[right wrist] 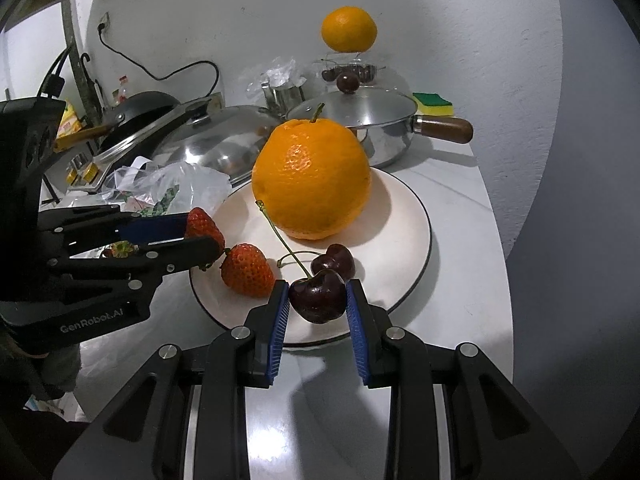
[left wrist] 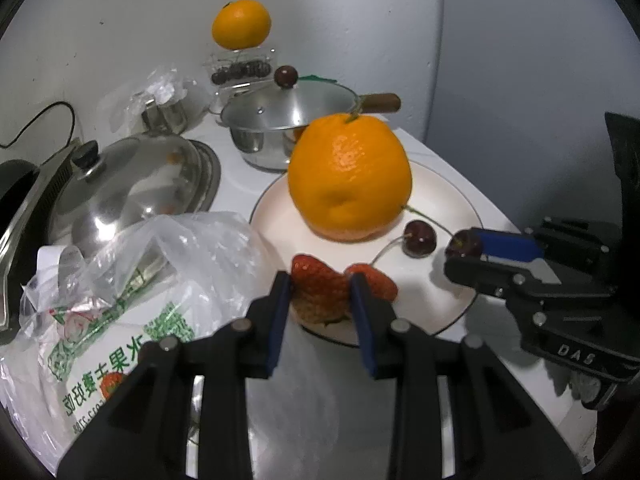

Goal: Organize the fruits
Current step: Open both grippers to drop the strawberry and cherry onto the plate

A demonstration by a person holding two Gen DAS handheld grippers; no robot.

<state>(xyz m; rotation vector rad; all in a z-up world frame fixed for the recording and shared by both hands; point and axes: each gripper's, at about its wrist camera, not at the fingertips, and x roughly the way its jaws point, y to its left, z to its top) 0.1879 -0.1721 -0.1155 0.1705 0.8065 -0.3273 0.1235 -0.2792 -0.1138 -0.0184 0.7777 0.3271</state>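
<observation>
A white plate (left wrist: 436,200) (right wrist: 404,216) carries a large orange (left wrist: 349,176) (right wrist: 312,178), a strawberry (right wrist: 248,270) (left wrist: 378,280) and a dark cherry (left wrist: 419,238) (right wrist: 334,260). My left gripper (left wrist: 320,290) (right wrist: 206,236) is shut on another strawberry (left wrist: 318,280) (right wrist: 204,222) over the plate's near left rim. My right gripper (right wrist: 318,296) (left wrist: 466,254) is shut on a second cherry (right wrist: 318,296) (left wrist: 464,242) above the plate's near right edge.
A plastic bag (left wrist: 132,280) with a printed fruit box lies left of the plate. Behind stand a steel pan (left wrist: 288,120) with a glass lid and wooden handle, a big steel lid (left wrist: 132,176), and another orange (left wrist: 241,23) on a clear cherry box (left wrist: 240,70). A sponge (right wrist: 434,103) sits far right.
</observation>
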